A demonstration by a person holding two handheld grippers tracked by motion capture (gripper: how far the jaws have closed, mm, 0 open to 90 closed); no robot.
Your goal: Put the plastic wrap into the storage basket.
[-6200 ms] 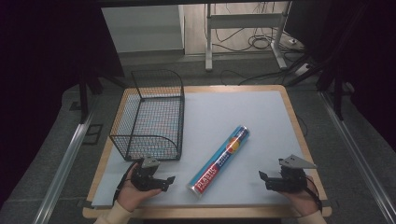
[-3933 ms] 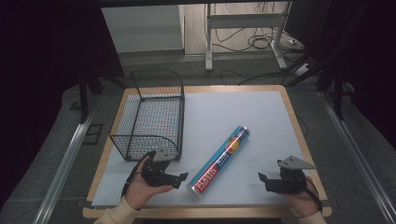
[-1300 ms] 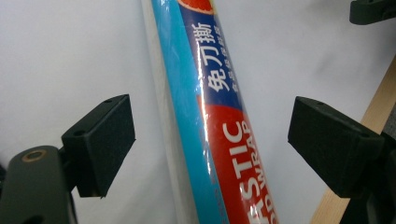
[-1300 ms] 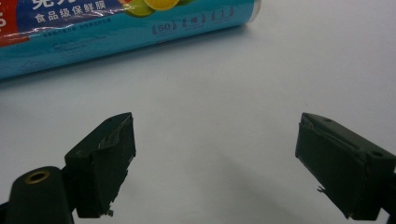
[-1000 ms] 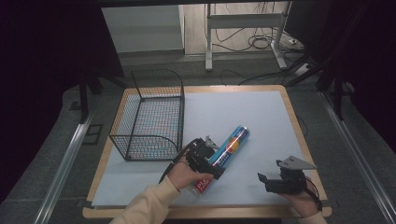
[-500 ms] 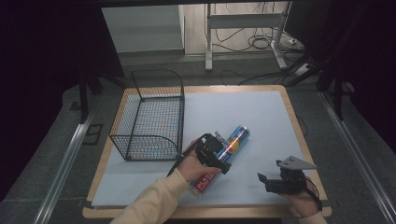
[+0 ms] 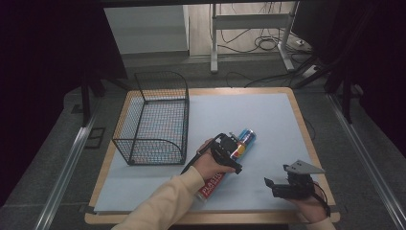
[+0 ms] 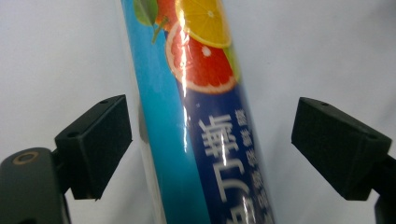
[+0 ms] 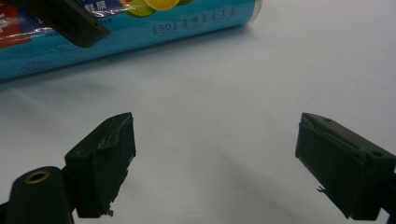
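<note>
Left gripper hangs over the middle of the roll of wrap with its jaws spread wide, one either side of the tube, gaps showing on both sides; they've just been opening. I see my right gripper low at the near right of the table, jaws wide apart over bare surface. That roll lies diagonally mid-table, and beyond it to the left stands the wire basket.
</note>
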